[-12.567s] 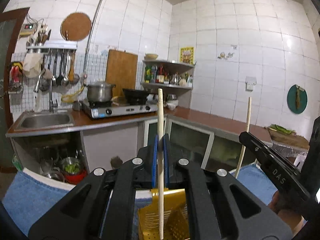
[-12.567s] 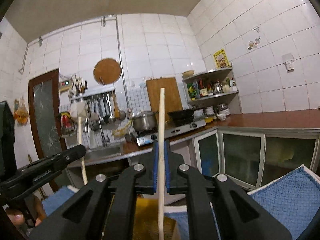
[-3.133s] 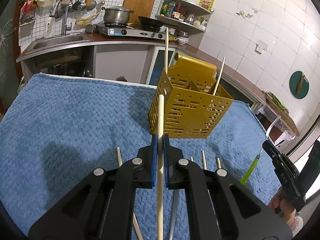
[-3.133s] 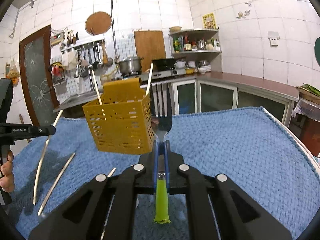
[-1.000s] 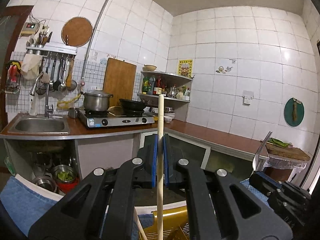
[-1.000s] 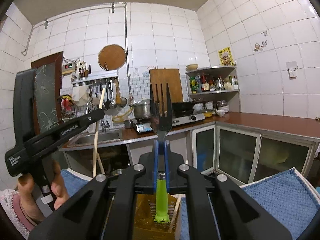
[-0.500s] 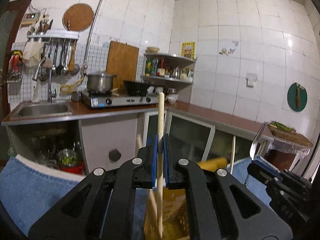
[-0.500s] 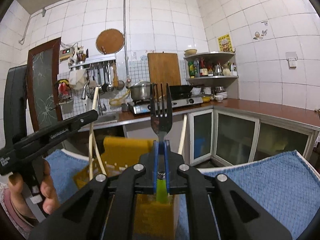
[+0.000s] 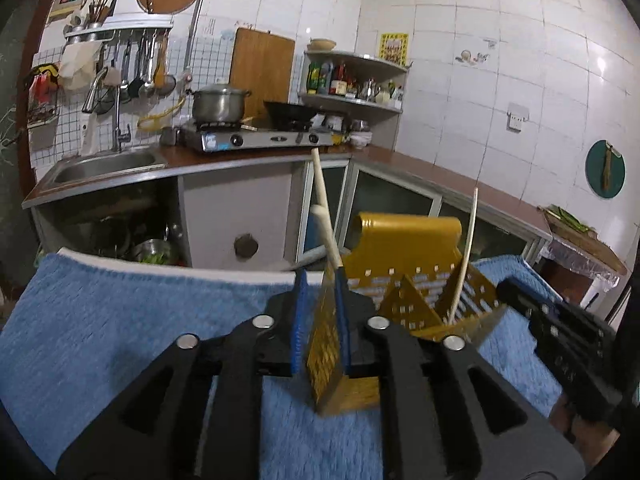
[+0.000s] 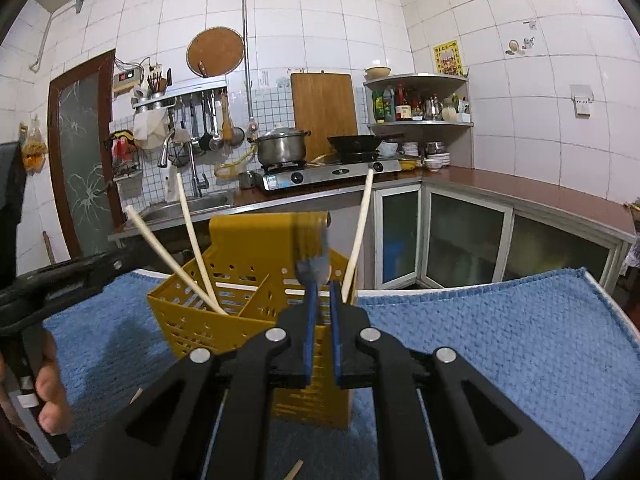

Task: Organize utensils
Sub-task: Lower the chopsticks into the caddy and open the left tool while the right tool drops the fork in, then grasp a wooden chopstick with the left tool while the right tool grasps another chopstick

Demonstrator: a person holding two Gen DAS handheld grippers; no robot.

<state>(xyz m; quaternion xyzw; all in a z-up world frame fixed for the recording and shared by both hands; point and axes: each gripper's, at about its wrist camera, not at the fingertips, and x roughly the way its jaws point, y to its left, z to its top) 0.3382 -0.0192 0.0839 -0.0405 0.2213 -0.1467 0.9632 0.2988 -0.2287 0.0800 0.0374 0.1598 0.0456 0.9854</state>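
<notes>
A yellow perforated utensil caddy (image 9: pixel 404 296) (image 10: pixel 240 304) stands on the blue towel (image 9: pixel 100 320) (image 10: pixel 500 340). Three wooden chopsticks lean in it: two (image 10: pixel 192 232) in the left compartment, one (image 10: pixel 358 224) at the right. In the left wrist view two chopsticks (image 9: pixel 326 220) lean just ahead of my fingers and another (image 9: pixel 466 256) stands further right. My left gripper (image 9: pixel 320 316) is open just above the caddy's near corner, empty. My right gripper (image 10: pixel 321 320) is open over the caddy; the fork (image 10: pixel 312 252), blurred, drops between its fingers into the caddy.
A loose chopstick end (image 10: pixel 294 470) and a dark utensil (image 10: pixel 218 420) lie on the towel by the caddy's foot. Beyond the towel's far edge are the kitchen counter with sink (image 9: pixel 104 162), stove (image 9: pixel 256 138) and corner cabinets (image 10: pixel 460 236).
Both grippers have opened and lowered towards the caddy. The left let its chopstick go into the caddy; the right let the fork go, and it is falling in.
</notes>
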